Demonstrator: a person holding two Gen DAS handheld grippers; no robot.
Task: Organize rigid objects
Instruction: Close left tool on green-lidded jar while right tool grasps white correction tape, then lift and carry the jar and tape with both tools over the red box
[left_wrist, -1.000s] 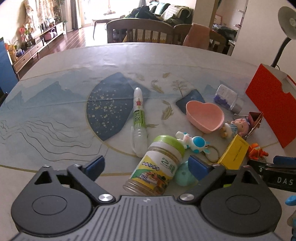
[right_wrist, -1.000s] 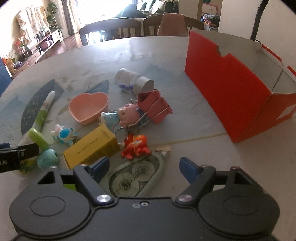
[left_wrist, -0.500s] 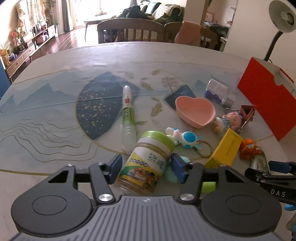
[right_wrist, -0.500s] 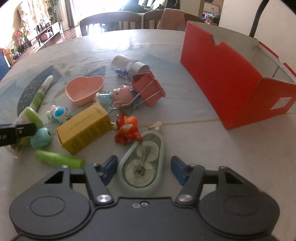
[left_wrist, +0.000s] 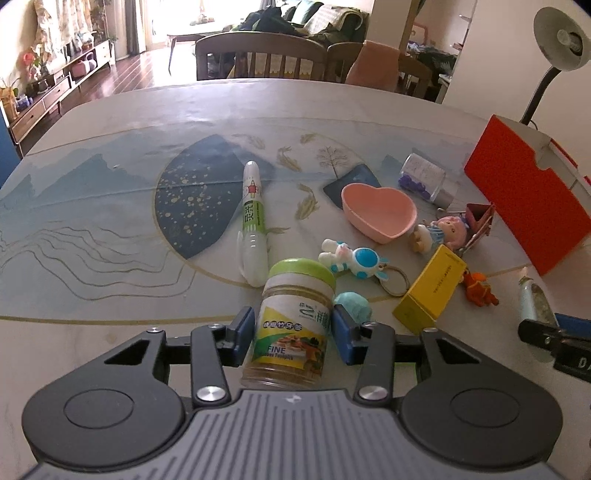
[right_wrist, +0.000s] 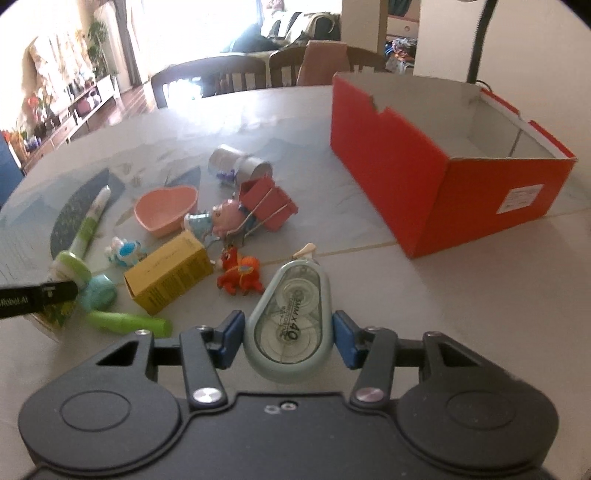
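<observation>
My left gripper (left_wrist: 293, 332) is shut on a green-lidded spice jar (left_wrist: 291, 325), its blue pads against the jar's sides. My right gripper (right_wrist: 288, 338) is shut on a pale blue correction tape dispenser (right_wrist: 290, 326), which looks lifted off the table. The open red box (right_wrist: 443, 162) stands to the right; it also shows in the left wrist view (left_wrist: 528, 195). On the table lie a yellow carton (right_wrist: 170, 273), an orange toy (right_wrist: 240, 277), a pink heart dish (right_wrist: 164, 210) and a glue tube (left_wrist: 253, 221).
Also on the table: a blue-white rabbit keyring (left_wrist: 354, 258), a doll (left_wrist: 443, 234), a red binder clip (right_wrist: 267, 203), a clear jar on its side (right_wrist: 236, 166), a teal ball (right_wrist: 98, 293) and a green marker (right_wrist: 125, 321). Chairs (left_wrist: 258, 55) stand beyond the far edge.
Both grippers closed from wide open. The left shut on the spice jar, the right shut on the correction tape. Both views rose a little.
</observation>
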